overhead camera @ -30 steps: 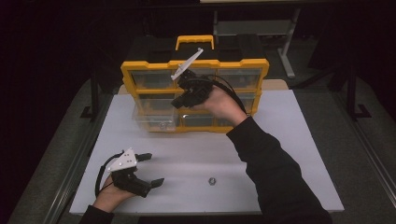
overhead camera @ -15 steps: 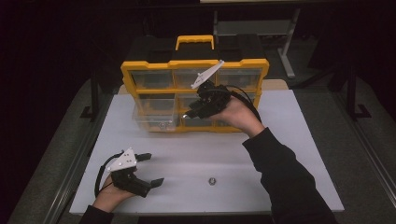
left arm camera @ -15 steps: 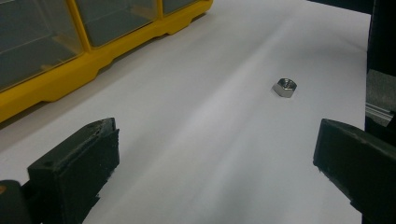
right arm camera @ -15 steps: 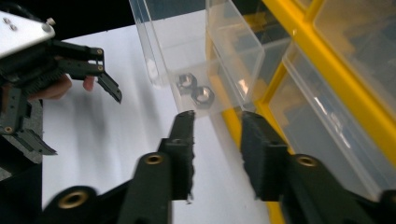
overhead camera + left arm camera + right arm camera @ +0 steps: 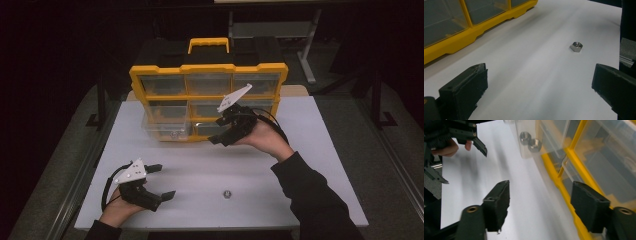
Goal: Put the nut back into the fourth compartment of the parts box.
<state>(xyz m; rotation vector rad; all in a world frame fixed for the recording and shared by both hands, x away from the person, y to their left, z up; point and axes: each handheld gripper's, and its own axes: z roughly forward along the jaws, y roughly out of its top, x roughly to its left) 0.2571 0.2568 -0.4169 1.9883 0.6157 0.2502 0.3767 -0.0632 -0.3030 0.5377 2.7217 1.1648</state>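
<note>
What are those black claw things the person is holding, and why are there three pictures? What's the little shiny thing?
Those are grabbing tools, one in each hand. The left gripper and the right gripper each have two black fingers that can pinch. Right now both are open and hold nothing.

One picture comes from a camera above the white table. The other two come from little cameras riding on each tool, looking out between its fingers.

The shiny thing is a metal nut lying loose on the table. The yellow box has clear drawers, and one pulled-out drawer has two more nuts inside.
</note>
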